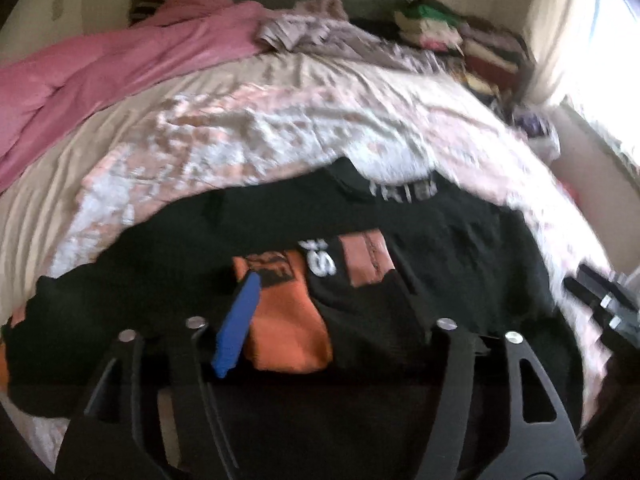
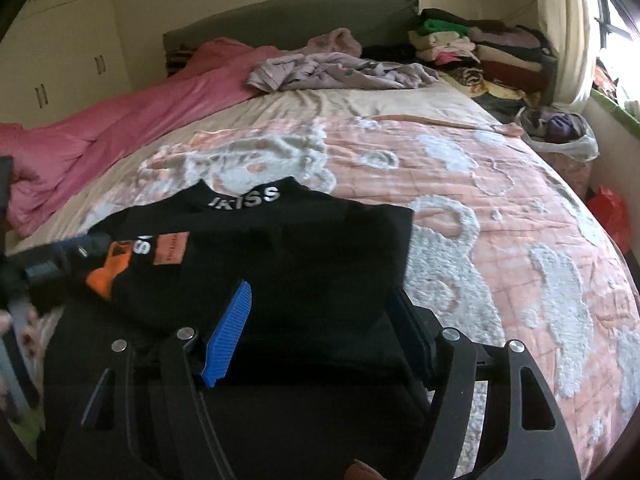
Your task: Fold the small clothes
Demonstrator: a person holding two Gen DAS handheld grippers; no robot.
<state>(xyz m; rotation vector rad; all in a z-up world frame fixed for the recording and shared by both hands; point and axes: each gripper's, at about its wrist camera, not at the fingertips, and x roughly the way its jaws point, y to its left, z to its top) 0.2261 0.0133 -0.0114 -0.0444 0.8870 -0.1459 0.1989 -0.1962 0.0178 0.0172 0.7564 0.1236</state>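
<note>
Black knit top (image 2: pixel 280 256) with white collar lettering and orange patches: spread flat at the near edge of the bed (image 2: pixel 500 184), on the pink-and-white tufted bedspread (image 2: pixel 460 240), collar toward the headboard.

Fold status, as judged: early. Right side edge appears straight and possibly already turned in; cannot be confirmed. Left side, as seen from the left wrist, extends wide and unfolded. No compact folded shape yet. Remaining: sides in, hem up to collar, then transfer to a pile.

Left gripper (image 1: pixel 316 304): jaws spread wide, positioned low over the orange patch (image 1: pixel 288 320) area of the garment. No fabric visibly pinched; right finger dark against dark cloth, so contact cannot be determined.

Right gripper (image 2: pixel 320 320): jaws wide apart, straddling the near right portion of the garment. Blue ribbed pad (image 2: pixel 230 332) clear of the opposite finger; nothing clamped as far as visible.

Further work likely pending: crumpled lilac garment (image 2: pixel 340 72) near the headboard. Stacked folded clothes (image 2: pixel 472 44) at the far right corner of the bed. Pink blanket (image 2: pixel 100 120) along the left edge.
</note>
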